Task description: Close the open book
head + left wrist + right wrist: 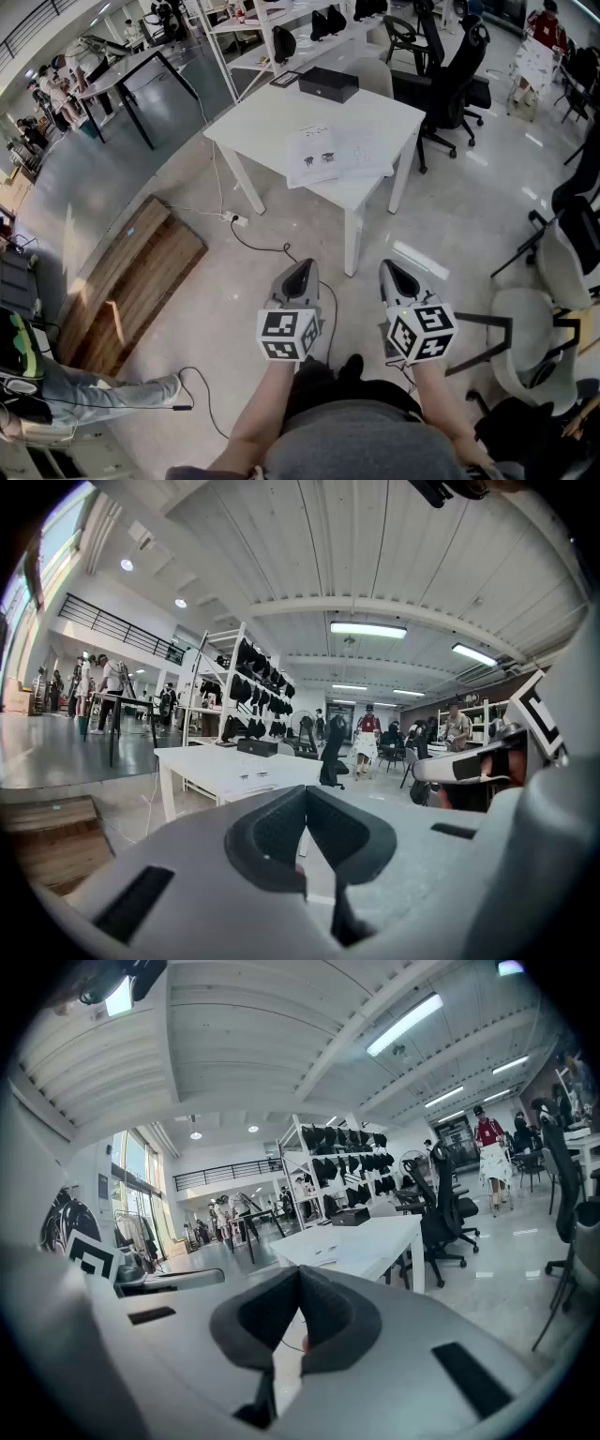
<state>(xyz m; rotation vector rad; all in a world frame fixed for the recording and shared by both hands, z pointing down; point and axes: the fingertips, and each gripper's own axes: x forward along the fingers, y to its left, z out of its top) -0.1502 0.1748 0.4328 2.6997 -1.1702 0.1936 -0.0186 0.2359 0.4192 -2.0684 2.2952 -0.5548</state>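
Note:
The open book (323,155) lies flat with its white pages up near the front right of a white table (272,117), a few steps ahead of me. It shows faintly on the tabletop in the left gripper view (251,781) and the right gripper view (323,1260). My left gripper (304,267) and right gripper (390,269) hang side by side above the floor, well short of the table. Each points forward and slightly down. Both are shut with nothing between their jaws, as their own views show (306,791) (299,1269).
A black box (328,83) sits at the table's far edge. Black office chairs (450,75) stand behind the table on the right, and a white chair (534,319) stands at my right. A wooden platform (131,281) and a floor cable (267,248) lie to the left. A person (56,384) sits at lower left.

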